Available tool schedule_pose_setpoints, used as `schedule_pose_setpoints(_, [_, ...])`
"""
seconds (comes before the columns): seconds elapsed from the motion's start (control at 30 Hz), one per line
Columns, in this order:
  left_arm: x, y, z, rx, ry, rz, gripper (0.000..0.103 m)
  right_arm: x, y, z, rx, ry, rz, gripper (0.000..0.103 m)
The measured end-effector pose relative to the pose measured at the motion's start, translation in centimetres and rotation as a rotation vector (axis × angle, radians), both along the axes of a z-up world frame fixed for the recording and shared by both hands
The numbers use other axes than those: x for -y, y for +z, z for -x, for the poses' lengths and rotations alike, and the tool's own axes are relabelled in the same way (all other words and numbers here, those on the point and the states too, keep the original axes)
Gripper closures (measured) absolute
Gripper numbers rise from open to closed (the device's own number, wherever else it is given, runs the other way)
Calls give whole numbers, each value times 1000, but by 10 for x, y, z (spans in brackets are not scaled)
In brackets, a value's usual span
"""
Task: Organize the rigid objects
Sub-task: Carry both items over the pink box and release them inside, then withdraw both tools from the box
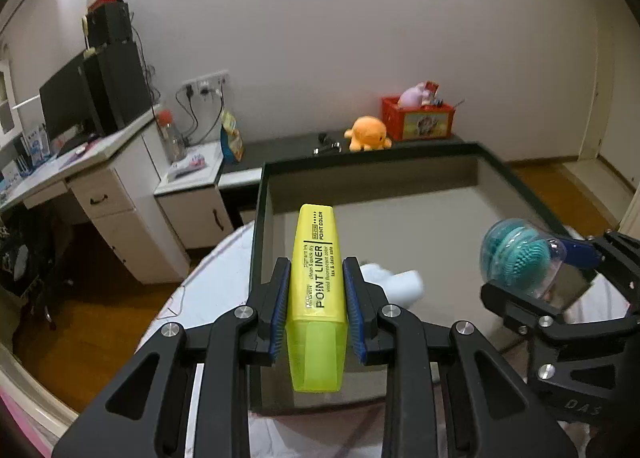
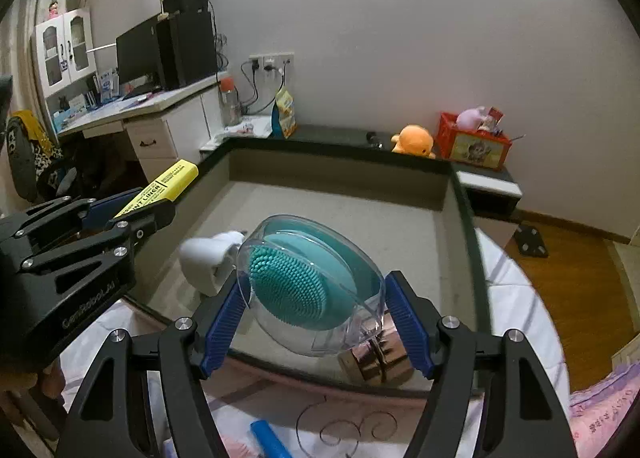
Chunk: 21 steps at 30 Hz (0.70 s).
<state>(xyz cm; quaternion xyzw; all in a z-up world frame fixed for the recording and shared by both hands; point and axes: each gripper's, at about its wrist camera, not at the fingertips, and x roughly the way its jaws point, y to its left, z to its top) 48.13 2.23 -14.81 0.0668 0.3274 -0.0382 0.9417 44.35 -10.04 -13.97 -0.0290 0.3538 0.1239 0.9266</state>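
The left gripper [image 1: 316, 300] is clamped on a yellow highlighter [image 1: 316, 278], its ribbed blue pads [image 1: 280, 310] pressing the flat sides of the barrel just above the translucent cap. The right gripper [image 2: 316, 322] is closed on a teal silicone brush in a clear domed case [image 2: 308, 282], pads against the case's curved sides. Both loads hang over the near part of the dark-rimmed tray [image 2: 464, 193], the highlighter toward its left wall, the brush case nearer its middle.

The step in hand looks like setting both items down inside the tray. It would likely go best if each were lowered until it nears the tray floor before the jaws part, since hard plastic dropped on a hard floor may bounce or skid. The domed case is smooth and rounded, so it could roll; resting it on its flatter face seems wiser. The highlighter's flat-sided, tapering body should lie still. A white rounded object [image 2: 208, 262] already sits in the tray's near left area, so each item needs its own spot beside it. The tray floor is matt grey-beige, its walls low and straight.
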Motion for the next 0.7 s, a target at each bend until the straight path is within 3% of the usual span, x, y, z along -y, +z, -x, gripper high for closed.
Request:
schedule_pose_setpoints(0.17, [-2, -17, -12, -21, 22, -19, 75, 1, -12, -11, -38, 12, -5, 31])
schedule_pose_setpoints(0.23, [-3, -16, -11, -19, 27, -23, 64, 1, -14, -12, -39, 8, 11, 31])
schedule_pose_setpoints(0.3, [-4, -9, -5, 2, 20, -13, 27, 3, -12, -11, -31, 2, 5, 30])
schedule_pose_setpoints(0.33, [-4, -6, -1, 15, 21, -13, 23, 4, -9, -9, -25, -2, 0, 27])
schedule_pose_setpoints(0.43, [-6, 10, 15, 59, 25, -13, 22, 6, 3, 1, 3, -15, -5, 23])
schedule_pose_setpoints(0.53, [-12, 28, 40, 104, 36, 13, 11, 8, 19, 15, 33, -15, -26, 22])
schedule_pose_setpoints(0.63, [-15, 49, 80, 170, 30, 32, 8, 9, 39, 45, 89, -14, -48, 21])
schedule_pose_setpoints(0.7, [-14, 60, 102, 209, 34, 24, 1, 11, 55, 71, 148, -11, -73, 21])
